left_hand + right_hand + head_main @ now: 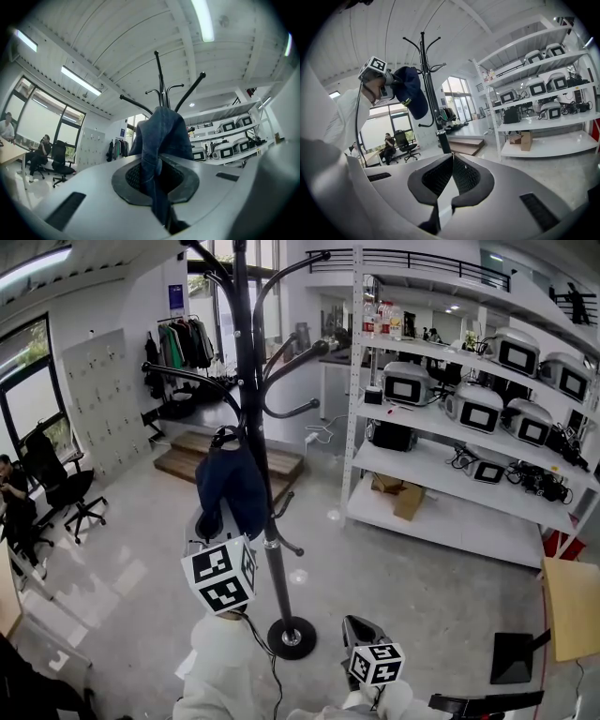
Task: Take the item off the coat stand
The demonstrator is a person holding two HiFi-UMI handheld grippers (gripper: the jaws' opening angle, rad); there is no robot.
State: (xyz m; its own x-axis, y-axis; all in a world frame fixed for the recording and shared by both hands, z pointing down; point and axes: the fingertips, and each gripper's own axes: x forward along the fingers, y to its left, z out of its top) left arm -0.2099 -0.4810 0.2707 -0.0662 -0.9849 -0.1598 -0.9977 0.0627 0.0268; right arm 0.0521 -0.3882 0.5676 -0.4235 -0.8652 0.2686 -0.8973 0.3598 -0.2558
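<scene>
A: What's on the coat stand (278,577)?
B: A blue cap (230,488), hanging from a lower hook against the pole.
A: And the grippers?
B: The left gripper (157,173) is pinching the cap's cloth. The right gripper (451,161) is pressed together and empty, near the stand's base.

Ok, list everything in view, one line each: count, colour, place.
coat stand: one, black, centre of the floor
cap: one, dark blue, beside the stand's pole
shelf unit: one, white, right
boxy machines: at least five, grey, on the shelves
cardboard box: one, brown, bottom shelf
office chair: one, black, far left
clothes rack: one, dark garments, back wall
wooden platform: one, brown, behind the stand
seated person: one, dark clothes, left edge
left gripper: one, grey, shut on the cap
right gripper: one, grey, low, shut, empty
</scene>
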